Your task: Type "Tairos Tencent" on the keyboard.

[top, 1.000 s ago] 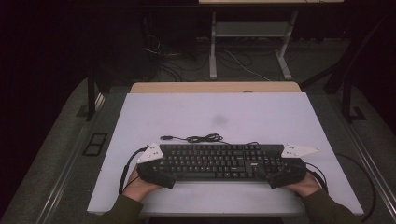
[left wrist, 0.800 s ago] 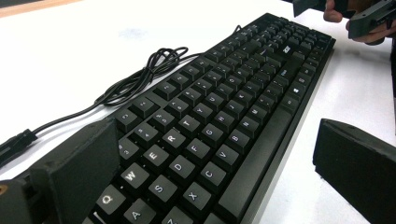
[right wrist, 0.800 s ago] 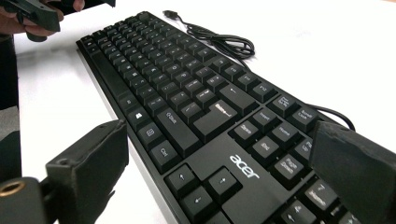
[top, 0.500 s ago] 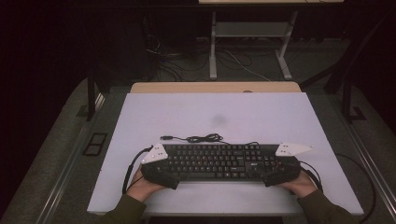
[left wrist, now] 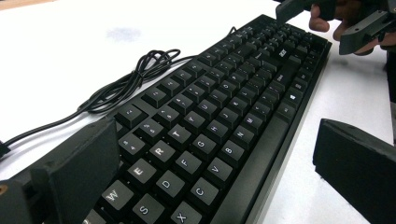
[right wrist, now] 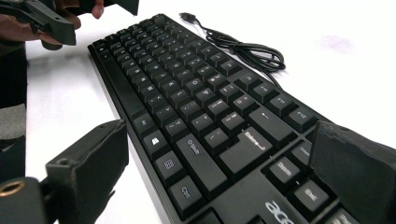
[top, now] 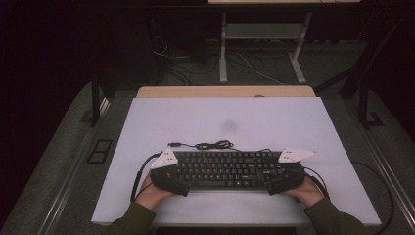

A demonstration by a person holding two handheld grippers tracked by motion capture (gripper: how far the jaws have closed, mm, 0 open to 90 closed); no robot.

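The black full-size keyboard (top: 226, 169) now lies a little farther from the tabletop's near edge than a second ago. The left gripper (top: 169, 172) has slid inward along the keyboard's left end, away from the tabletop's left edge. The right gripper (top: 286, 171) has likewise drawn in from the right edge, its grey plate now over the keyboard's right end.

A white table (top: 147, 127) carries a black keyboard (top: 227, 169), lying flat near its front edge. The keyboard's black cable (top: 210, 145), loosely coiled, lies on the tabletop just behind it, ending in a USB plug (top: 172, 144).
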